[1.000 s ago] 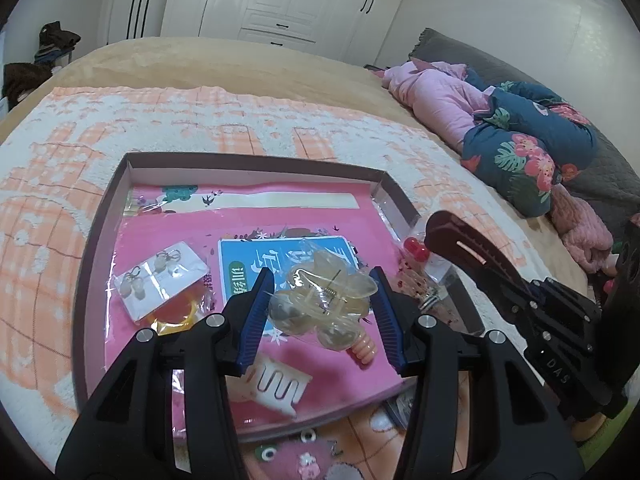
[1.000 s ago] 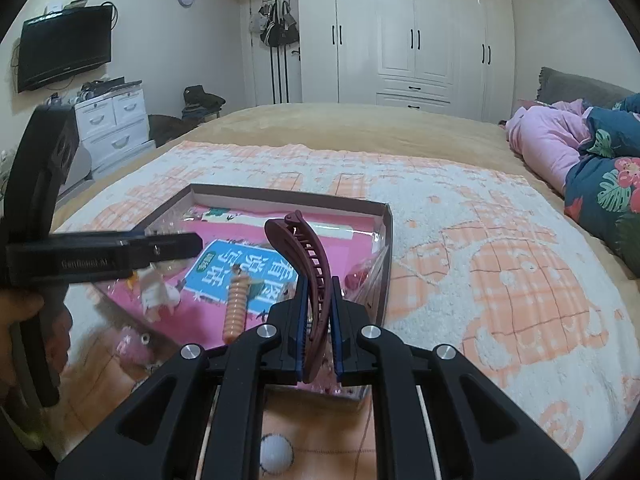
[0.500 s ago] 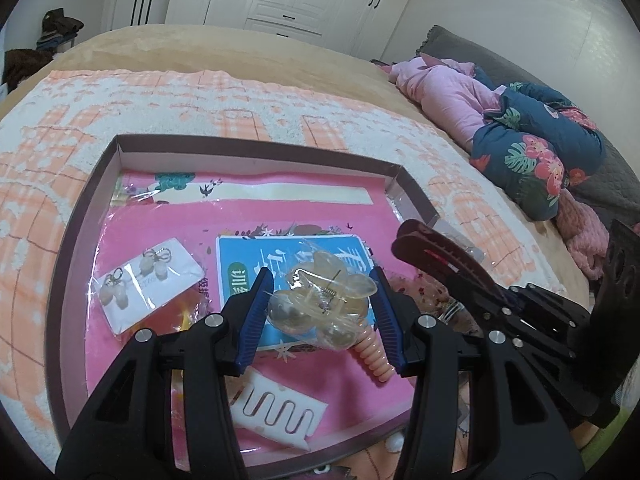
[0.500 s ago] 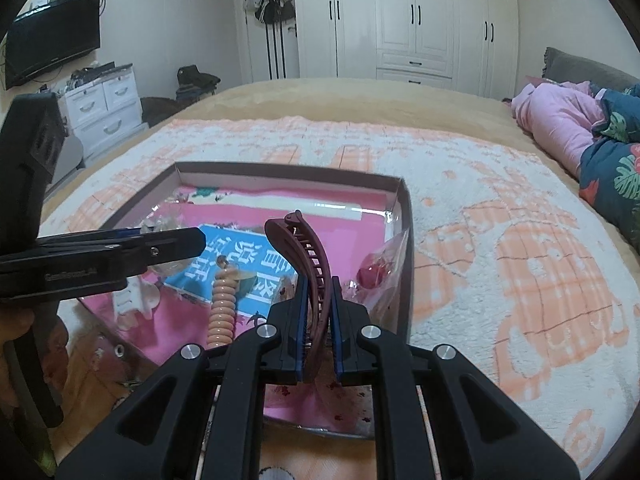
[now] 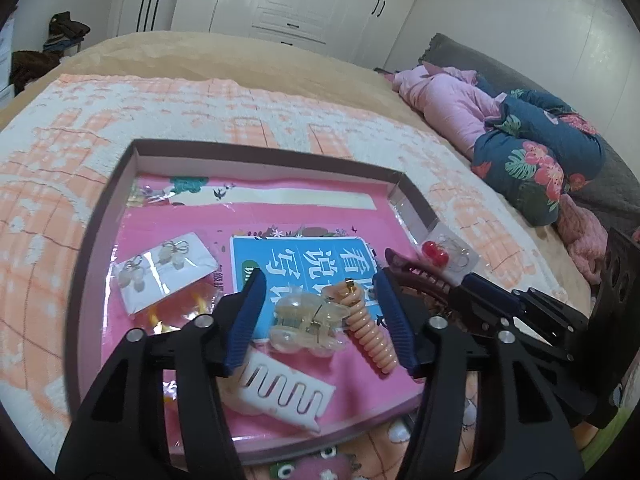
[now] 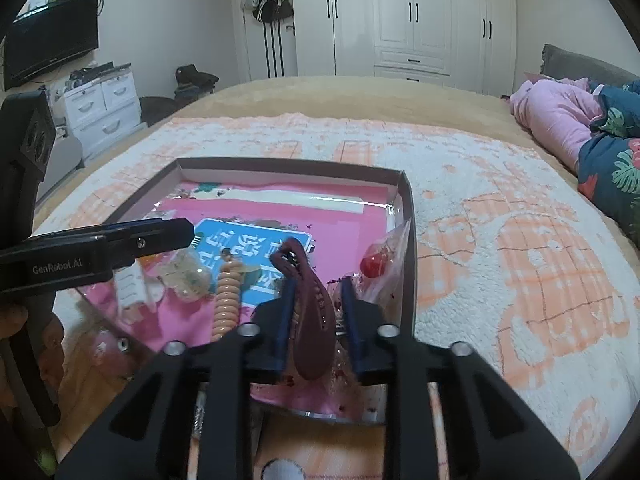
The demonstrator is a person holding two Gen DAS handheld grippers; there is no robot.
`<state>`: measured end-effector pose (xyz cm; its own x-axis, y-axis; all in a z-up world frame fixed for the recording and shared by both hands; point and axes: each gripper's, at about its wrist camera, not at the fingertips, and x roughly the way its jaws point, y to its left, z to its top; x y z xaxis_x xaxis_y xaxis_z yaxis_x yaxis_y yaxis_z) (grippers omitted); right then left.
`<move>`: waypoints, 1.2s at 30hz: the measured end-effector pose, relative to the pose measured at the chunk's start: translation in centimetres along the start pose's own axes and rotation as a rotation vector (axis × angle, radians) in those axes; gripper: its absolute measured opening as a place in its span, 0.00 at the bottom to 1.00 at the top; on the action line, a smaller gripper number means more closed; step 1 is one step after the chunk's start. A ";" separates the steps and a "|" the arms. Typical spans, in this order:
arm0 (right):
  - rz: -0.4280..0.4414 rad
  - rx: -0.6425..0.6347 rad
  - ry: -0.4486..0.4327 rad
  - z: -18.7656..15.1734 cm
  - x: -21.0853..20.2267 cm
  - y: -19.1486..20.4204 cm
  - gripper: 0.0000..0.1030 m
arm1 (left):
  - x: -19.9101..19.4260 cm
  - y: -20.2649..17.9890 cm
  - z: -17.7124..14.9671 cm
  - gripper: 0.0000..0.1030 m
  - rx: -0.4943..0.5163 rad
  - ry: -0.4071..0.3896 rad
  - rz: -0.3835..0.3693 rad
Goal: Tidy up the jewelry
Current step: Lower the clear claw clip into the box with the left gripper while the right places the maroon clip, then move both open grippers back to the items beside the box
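Pink lining covers the floor of the shallow tray, where both grippers are letting go of hair clips. The left gripper has its jaws opening, and the translucent claw clip lies between them, clear of the blue pads. At its 3 o'clock the right gripper is opening too, the maroon banana clip loose between its jaws. This looks like the release step; next, each hand likely needs to lift back without dragging its clip.
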<state>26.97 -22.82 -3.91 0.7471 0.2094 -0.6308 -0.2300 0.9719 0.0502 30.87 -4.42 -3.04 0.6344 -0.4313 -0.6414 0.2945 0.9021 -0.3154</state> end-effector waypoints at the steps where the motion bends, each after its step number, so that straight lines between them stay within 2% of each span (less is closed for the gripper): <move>1: 0.002 -0.001 -0.003 0.0 -0.3 0.1 0.28 | -0.5 -0.1 0.0 0.49 0.001 -0.009 -0.001; 3: 0.000 -0.010 -0.009 -0.3 -1.1 0.2 0.31 | -1.3 -0.3 0.0 0.52 0.005 -0.024 0.000; 5: -0.006 -0.022 -0.018 -0.7 -2.0 0.5 0.41 | -2.3 -0.6 -0.2 0.58 0.014 -0.046 0.001; 6: -0.007 -0.023 -0.025 -0.9 -2.6 0.5 0.43 | -2.7 -0.8 -0.3 0.59 0.016 -0.054 0.005; 17: -0.005 -0.018 -0.077 -2.7 -8.1 0.8 0.59 | -7.6 -2.4 -1.8 0.75 0.038 -0.108 0.039; 24: -0.003 -0.022 -0.092 -3.9 -10.6 1.3 0.63 | -10.1 -2.9 -3.6 0.85 0.051 -0.119 0.070; 36: 0.012 -0.022 -0.069 -6.4 -11.4 2.5 0.66 | -10.6 -1.3 -7.8 0.87 0.046 -0.049 0.136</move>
<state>13.90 -23.49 -1.49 0.7852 0.2283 -0.5755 -0.2518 0.9669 0.0400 18.20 -1.08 -1.33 0.7045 -0.3053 -0.6407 0.2356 0.9522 -0.1947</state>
